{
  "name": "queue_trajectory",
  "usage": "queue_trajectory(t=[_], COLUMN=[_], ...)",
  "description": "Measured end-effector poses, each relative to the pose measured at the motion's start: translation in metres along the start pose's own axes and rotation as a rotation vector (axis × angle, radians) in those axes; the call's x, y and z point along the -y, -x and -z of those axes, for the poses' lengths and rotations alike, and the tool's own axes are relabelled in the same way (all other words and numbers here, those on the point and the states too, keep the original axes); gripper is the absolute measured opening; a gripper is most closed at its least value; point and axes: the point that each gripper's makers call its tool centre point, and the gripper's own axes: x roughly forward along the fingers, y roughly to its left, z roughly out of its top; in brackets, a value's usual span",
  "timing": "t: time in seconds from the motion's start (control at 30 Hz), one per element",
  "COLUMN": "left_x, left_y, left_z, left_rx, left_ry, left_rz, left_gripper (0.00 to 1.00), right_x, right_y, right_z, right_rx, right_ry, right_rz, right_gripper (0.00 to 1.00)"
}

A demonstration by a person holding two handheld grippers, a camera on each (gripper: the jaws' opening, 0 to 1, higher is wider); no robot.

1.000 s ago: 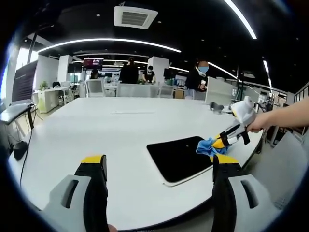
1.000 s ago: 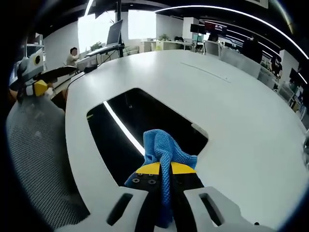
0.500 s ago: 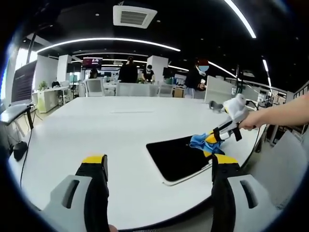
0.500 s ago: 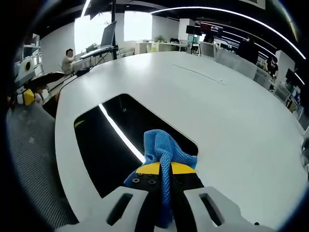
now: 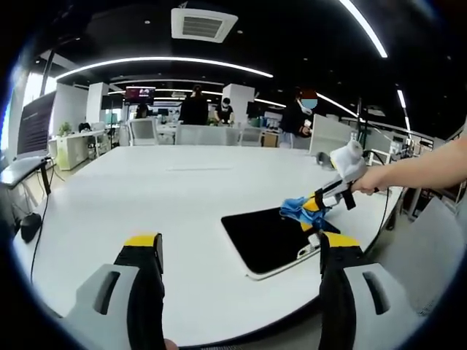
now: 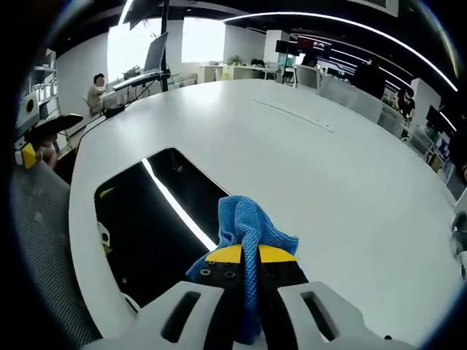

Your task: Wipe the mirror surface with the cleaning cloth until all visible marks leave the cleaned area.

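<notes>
1. We find the mirror [image 5: 271,238] lying flat on the white table [image 5: 182,197], close to the table's near right edge as the left gripper view has it. Its face reads dark and carries a reflection of a ceiling light strip.
2. In the right gripper view the mirror [image 6: 153,219] lies ahead and to the left of the jaws, one long side running close along the table [image 6: 328,182] edge.
3. We note the right gripper [image 6: 243,255] with its yellow-tipped jaws pressed together on the blue cloth [image 6: 252,230]. The cloth bunches above the tips and a strip of it hangs down between the jaws.
4. From the left gripper view, the right gripper [image 5: 314,205] reaches in from the right, held by a hand [image 5: 372,181], with the cloth [image 5: 294,208] at the mirror's far right corner. We cannot tell whether the cloth touches the glass.
5. The left gripper [image 5: 241,251] stands spread wide with nothing between its jaws, over the near table edge and short of the mirror.
6. We see no marks on the mirror that can be told from reflections.
7. Several people [image 5: 195,108] stand at desks beyond the far table edge.
</notes>
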Motion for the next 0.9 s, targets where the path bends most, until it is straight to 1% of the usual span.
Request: queue_trajectory(t=[0.23, 0.37, 0.47, 0.77, 0.9], left_x=[0.0, 0.001, -0.002, -0.001, -0.001], left_y=[0.0, -0.001, 0.0, 0.0, 0.0], left_z=[0.001, 0.002, 0.0, 0.0, 0.0], left_rx=[-0.003, -0.015, -0.001, -0.002, -0.003], left_ry=[0.0, -0.002, 0.001, -0.002, -0.004], left_rz=[-0.002, 0.002, -0.012, -0.008, -0.01], left_gripper=[0.87, 0.87, 0.89, 0.89, 0.89], right_x=[0.008, 0.013, 0.015, 0.019, 0.021], right_y=[-0.006, -0.009, -0.011, -0.016, -0.016], right_z=[-0.003, -0.004, -0.005, -0.009, -0.01], right_rx=[0.003, 0.001, -0.002, -0.01, -0.006], right_ry=[-0.013, -0.022, -0.023, -0.024, -0.049], right_rz=[0.009, 0.016, 0.016, 0.034, 0.029], right_gripper=[0.0, 0.0, 0.0, 0.0, 0.0])
